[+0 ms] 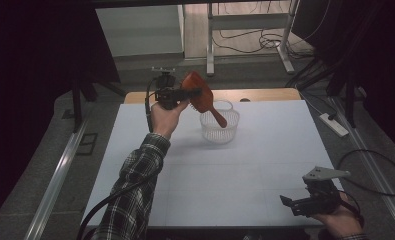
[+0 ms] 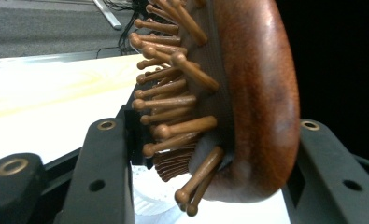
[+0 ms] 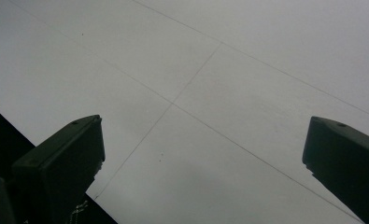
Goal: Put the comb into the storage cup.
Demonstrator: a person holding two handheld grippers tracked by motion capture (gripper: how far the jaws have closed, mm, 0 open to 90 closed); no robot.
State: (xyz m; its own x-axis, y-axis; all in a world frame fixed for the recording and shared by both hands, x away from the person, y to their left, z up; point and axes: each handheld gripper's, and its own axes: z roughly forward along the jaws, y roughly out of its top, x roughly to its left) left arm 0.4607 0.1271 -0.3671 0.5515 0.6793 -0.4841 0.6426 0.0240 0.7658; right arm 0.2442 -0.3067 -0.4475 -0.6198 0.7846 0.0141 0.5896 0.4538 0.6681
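I have the wooden hairbrush (image 1: 199, 92) clamped by its head in my left gripper (image 1: 185, 93), held up in the air above the far side of the white surface (image 1: 265, 150). In the left gripper view the two black jaws stand on either side of the brush head (image 2: 252, 93), one against the smooth reddish back and one on the bristle side, with the round-tipped wooden pins (image 2: 173, 88) sticking out toward the surface. From the high view the brush handle (image 1: 217, 116) hangs down and slants into the mouth of the clear plastic cup (image 1: 220, 125), which stands on the surface just below and beside the gripper; I cannot tell whether the handle touches the cup's rim or wall. I judge the work as well along: the brush is picked up and carried over to the cup, and what is left is lowering it in, letting go and pulling the hand away. My right gripper (image 1: 297, 202) rests near the front right corner of the surface, jaws standing wide with nothing between them, and its own view shows bare surface (image 3: 247, 56) crossed by faint lines. I can read no brand, label or writing on the brush, the cup or the grippers.
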